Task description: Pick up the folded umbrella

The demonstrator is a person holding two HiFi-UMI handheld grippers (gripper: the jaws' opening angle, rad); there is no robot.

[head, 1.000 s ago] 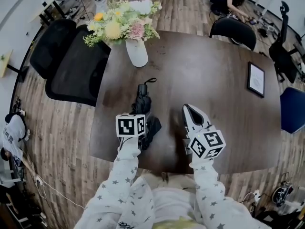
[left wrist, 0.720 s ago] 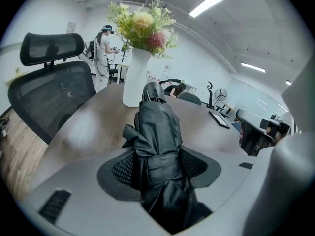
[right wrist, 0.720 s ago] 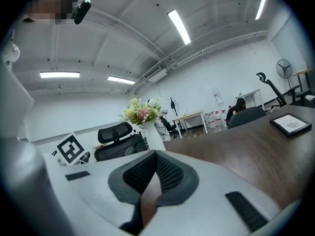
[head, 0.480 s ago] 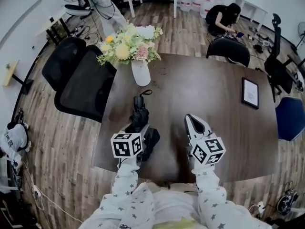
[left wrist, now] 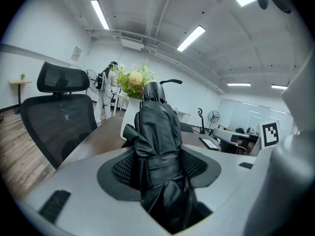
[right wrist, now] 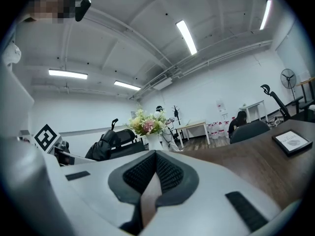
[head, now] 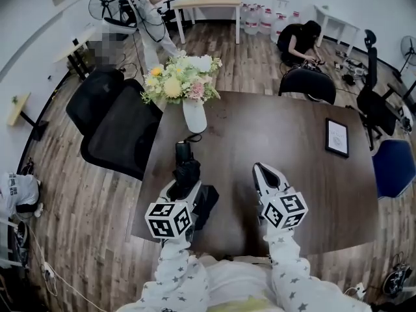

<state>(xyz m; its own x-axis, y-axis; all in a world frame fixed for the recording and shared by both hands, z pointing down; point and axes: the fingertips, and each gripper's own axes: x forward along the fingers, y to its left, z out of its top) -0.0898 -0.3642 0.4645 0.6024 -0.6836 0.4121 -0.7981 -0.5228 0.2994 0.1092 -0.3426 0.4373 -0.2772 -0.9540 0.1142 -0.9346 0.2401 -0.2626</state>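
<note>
The folded black umbrella (head: 187, 171) hangs above the dark table (head: 273, 132), with its strap handle pointing away toward the vase. My left gripper (head: 184, 188) is shut on its middle. In the left gripper view the umbrella (left wrist: 157, 136) fills the gap between the pads (left wrist: 125, 168), which press on both sides of it, and it points up and away. My right gripper (head: 262, 169) hovers over the table to the right, shut with nothing in it. In the right gripper view the right gripper's (right wrist: 155, 168) pads meet, and the umbrella (right wrist: 106, 142) shows at the left.
A white vase of flowers (head: 194, 114) stands just beyond the umbrella. A framed picture (head: 337, 137) lies at the table's right. Black chairs (head: 117, 125) stand off the left edge, another chair (head: 307, 83) at the far side and a blue seat (head: 393, 168) at the right.
My left gripper has risen with the umbrella, which has come up off the table and tipped its far end upward. The right gripper has risen slightly.
</note>
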